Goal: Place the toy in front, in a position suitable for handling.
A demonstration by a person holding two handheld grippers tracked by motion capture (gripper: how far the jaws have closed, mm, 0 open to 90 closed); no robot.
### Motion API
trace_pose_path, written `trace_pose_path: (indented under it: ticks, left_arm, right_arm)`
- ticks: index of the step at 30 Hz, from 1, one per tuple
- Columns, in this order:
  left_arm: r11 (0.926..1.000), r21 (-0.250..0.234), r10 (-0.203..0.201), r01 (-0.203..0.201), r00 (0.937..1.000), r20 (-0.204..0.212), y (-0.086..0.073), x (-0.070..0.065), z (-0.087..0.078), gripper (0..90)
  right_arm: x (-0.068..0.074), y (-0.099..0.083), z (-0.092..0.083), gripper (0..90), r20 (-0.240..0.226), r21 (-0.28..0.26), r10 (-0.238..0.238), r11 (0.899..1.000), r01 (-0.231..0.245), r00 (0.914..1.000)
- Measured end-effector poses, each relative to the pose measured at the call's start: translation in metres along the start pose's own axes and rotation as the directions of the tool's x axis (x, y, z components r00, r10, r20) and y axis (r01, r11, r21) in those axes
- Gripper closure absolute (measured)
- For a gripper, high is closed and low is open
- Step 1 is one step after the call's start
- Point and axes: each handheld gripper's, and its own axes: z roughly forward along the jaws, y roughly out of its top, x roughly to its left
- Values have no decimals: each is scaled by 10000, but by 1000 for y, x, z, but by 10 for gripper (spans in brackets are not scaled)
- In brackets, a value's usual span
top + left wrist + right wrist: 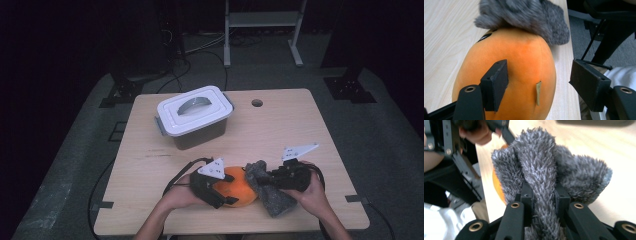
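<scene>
- Cloth (267, 187), grey and fluffy, lies at the table's (280, 125) near edge, one end draped on the orange plush ball (239, 192), which shows under it in the left gripper view (506, 75).
- Box (195, 116), lidded and white, stands well apart at the far left.
- Left gripper (220, 192) straddles the ball: one pad (496, 83) rests against the plush, the other stands clear beside it, so no real squeeze yet.
- Right gripper (272, 179) is clamped narrow on a bunched fold of cloth (541, 182).
- Cloth looks light, limp and unbreakable; a pinched ridge likely holds better than a flat edge.
- Ball looks soft and squashy, apt to roll; grip across its middle.
</scene>
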Motion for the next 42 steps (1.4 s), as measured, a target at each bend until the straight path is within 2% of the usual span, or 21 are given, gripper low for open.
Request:
trace_pose_path:
  ticks: [2,5,6,7,8,9,12,13,14,15,17,18,21,23,25,27,31,33,36,39,42]
  left_arm:
    - [10000,-26,-4,4,9999,135,0,0,-1,307]
    - [9998,-195,94,-96,9999,-81,1,1,-6,305]
    - [9987,-508,13,-37,9989,-468,2,3,-10,285]
    - [9987,-508,13,-37,9989,-468,2,3,-10,281]
    - [9977,-683,-86,36,9974,-721,2,5,-12,280]
    - [9968,-791,-127,66,9969,-771,1,6,-12,280]
    - [9968,-777,-248,181,9959,-874,0,7,-10,280]
    - [9991,-344,-258,231,9964,-812,-2,8,-5,283]
    - [9991,-344,-258,231,9964,-812,-2,8,-5,289]
    - [9999,-7,-143,143,9970,-759,-4,6,1,289]
    - [9999,-14,-164,163,9977,-657,-4,5,1,294]
    - [9999,73,-133,135,9995,-288,-3,4,-2,299]
    - [9999,103,-57,58,9999,-124,-3,3,-4,298]
    - [9999,-110,-81,78,9997,-243,-2,5,-7,285]
    - [9995,-301,-54,31,9971,-758,-1,6,-6,236]
    - [9994,-321,-113,87,9966,-817,-1,8,-3,181]
    - [9999,5,-166,167,9985,-519,-3,9,8,165]
    - [9999,21,-151,152,9992,-380,-7,9,10,271]
    - [9998,-14,-222,222,9991,-363,-11,9,12,367]
    - [9998,86,-167,171,9987,-488,-10,8,10,370]
    - [9999,39,-159,161,9984,-551,-10,7,9,368]
  right_arm:
    - [0,2,0,742,61,22,-11,10000,11,10000]
    - [1,3,5,741,39,234,-55,9997,54,10000]
    - [2,1,8,741,-150,312,-115,9994,120,9998]
    - [2,1,8,741,-150,312,-115,9994,120,9998]
    - [4,-2,11,740,-566,514,-275,9982,304,9980]
    - [6,-5,12,740,-700,610,-376,9973,419,9968]
    - [10,-11,12,739,-893,733,-518,9956,584,9947]
    - [10,-12,11,739,-877,728,-507,9957,571,9949]
    - [10,-12,11,739,-877,728,-507,9957,571,9949]
    - [9,-12,6,738,-731,647,-503,9964,550,9961]
    - [8,-12,3,738,-676,516,-461,9974,496,9966]
    - [6,-10,-2,738,-311,265,-317,9991,325,9990]
    - [4,-10,-1,737,-148,254,-202,9995,205,9997]
    - [4,-12,6,735,-449,481,-239,9985,260,9987]
    - [6,-12,9,735,-792,645,-399,9969,451,9961]
    - [11,-11,11,734,-1003,768,-622,9946,700,9930]
    - [15,-8,13,731,-952,914,-890,9910,978,9915]
    - [16,-7,13,730,-853,1038,-976,9889,1062,9916]
    - [11,-11,9,728,-765,1150,-800,9894,885,9938]
    - [8,-17,6,727,-385,1458,-778,9859,826,9962]
    - [1,-28,-2,728,33,1807,-461,9825,447,9989]
